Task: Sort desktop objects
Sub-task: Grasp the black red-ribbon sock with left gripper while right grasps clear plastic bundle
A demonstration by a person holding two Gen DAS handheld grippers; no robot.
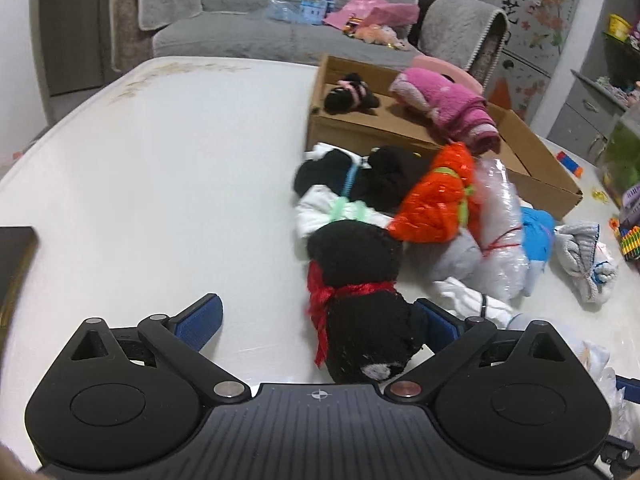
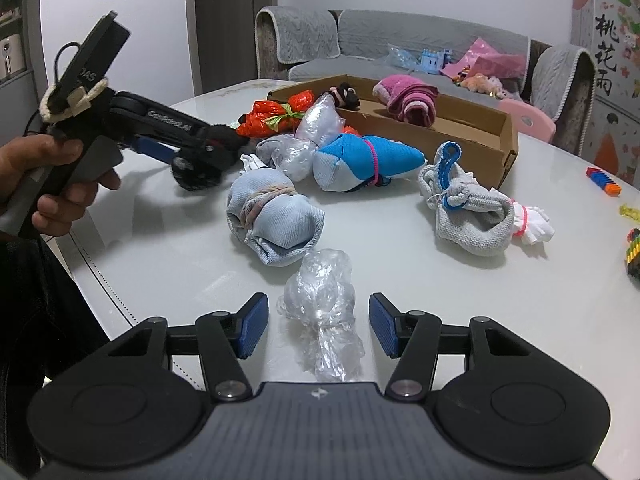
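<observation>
A black sock bundle tied with red ribbon [image 1: 360, 280] lies on the white table between the wide-apart fingers of my left gripper [image 1: 318, 304]. It sits against the right pad while the left pad stands well clear, so the gripper is open. My right gripper [image 2: 319, 320] straddles a clear plastic bundle [image 2: 320, 312], with a small gap at each blue pad. An open cardboard box [image 2: 472, 136] at the back holds a pink towel [image 2: 412, 100] and a small black-and-pink sock [image 2: 346, 94]. Orange [image 1: 436, 196], blue [image 2: 360, 160], light-blue [image 2: 272, 216] and grey [image 2: 468, 216] bundles lie in front of it.
A person's hand [image 2: 52, 184] holds the left gripper at the left of the right wrist view. Small toys [image 2: 604, 180] lie near the table's right edge. A dark flat object [image 1: 16, 264] sits at the table's left edge. A grey sofa [image 1: 280, 12] stands behind the table.
</observation>
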